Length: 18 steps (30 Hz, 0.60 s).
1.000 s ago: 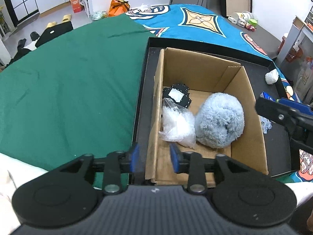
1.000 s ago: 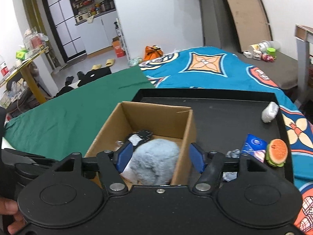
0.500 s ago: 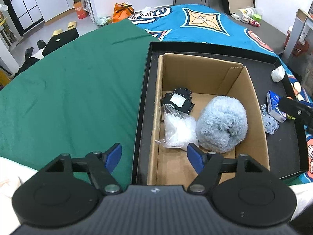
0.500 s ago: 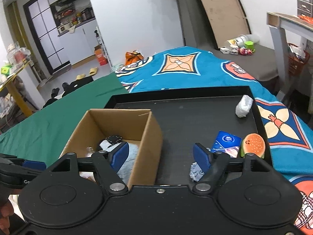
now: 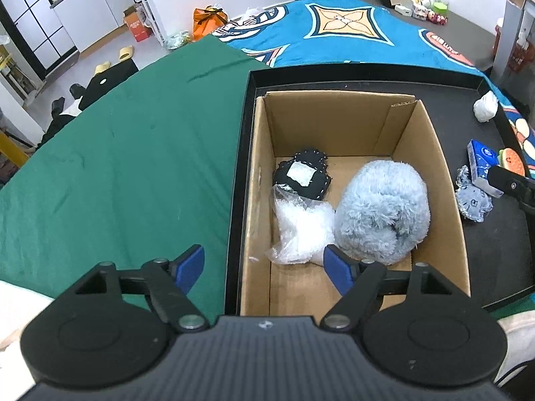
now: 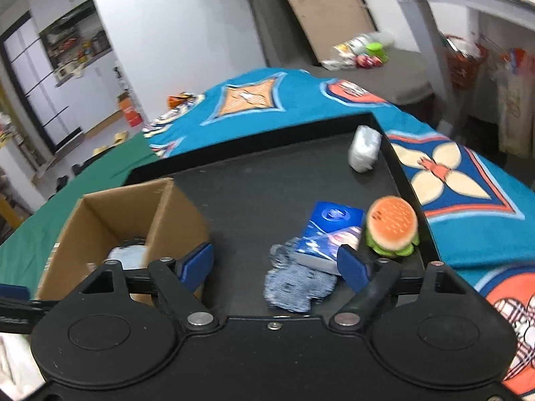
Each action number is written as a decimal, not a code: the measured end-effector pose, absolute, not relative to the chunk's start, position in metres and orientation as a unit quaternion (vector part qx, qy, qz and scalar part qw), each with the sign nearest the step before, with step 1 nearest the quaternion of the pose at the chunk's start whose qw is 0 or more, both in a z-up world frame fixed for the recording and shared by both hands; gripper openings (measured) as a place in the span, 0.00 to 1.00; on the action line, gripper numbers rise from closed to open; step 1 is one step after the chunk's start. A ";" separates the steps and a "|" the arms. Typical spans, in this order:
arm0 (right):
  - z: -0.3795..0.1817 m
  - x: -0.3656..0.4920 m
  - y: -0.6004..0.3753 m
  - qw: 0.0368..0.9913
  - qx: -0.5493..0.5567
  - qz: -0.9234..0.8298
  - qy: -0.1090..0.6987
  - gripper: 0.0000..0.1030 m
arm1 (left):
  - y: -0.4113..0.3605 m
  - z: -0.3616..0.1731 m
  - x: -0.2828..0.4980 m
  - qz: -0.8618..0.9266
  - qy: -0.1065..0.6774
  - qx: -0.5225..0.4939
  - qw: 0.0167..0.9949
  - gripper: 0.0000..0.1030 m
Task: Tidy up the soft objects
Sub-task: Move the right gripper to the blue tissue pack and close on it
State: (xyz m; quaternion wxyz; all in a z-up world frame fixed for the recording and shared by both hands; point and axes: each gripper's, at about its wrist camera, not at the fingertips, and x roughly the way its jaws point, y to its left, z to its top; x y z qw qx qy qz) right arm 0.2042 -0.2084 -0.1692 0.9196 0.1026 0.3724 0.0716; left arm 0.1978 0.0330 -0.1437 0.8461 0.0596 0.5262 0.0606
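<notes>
A cardboard box (image 5: 431, 153) stands in a black tray (image 5: 239, 167). In it lie a fluffy light-blue plush (image 5: 381, 210), a clear plastic bag of white stuff (image 5: 301, 224) and a black stitched pad (image 5: 301, 173). My left gripper (image 5: 264, 269) is open and empty above the box's near left wall. My right gripper (image 6: 277, 264) is open and empty above a blue-white striped cloth piece (image 6: 294, 284), near a blue tissue pack (image 6: 331, 227) and a burger toy (image 6: 391, 227). The box (image 6: 110, 207) shows at the left there.
A white wrapped bundle (image 6: 364, 147) lies at the tray's far right corner (image 5: 485, 107). The tray (image 6: 267, 183) sits on a green cloth (image 5: 117, 153) and a blue patterned blanket (image 6: 451, 180). Shelves and clutter stand at the right.
My left gripper has opened from nearly shut and drawn back from the box wall. My right gripper has swung right, from over the box to over the cloth piece and tissue pack.
</notes>
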 end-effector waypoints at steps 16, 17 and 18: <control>-0.216 0.226 -0.227 0.915 0.132 0.000 0.382 0.78 | 0.026 -0.163 0.219 0.098 0.545 0.110 0.825 0.76; -0.218 0.228 -0.226 0.915 0.130 -0.002 0.382 0.78 | 0.026 -0.165 0.220 0.099 0.546 0.112 0.824 0.76; -0.220 0.230 -0.226 0.915 0.129 -0.003 0.383 0.78 | 0.025 -0.165 0.221 0.100 0.547 0.114 0.823 0.76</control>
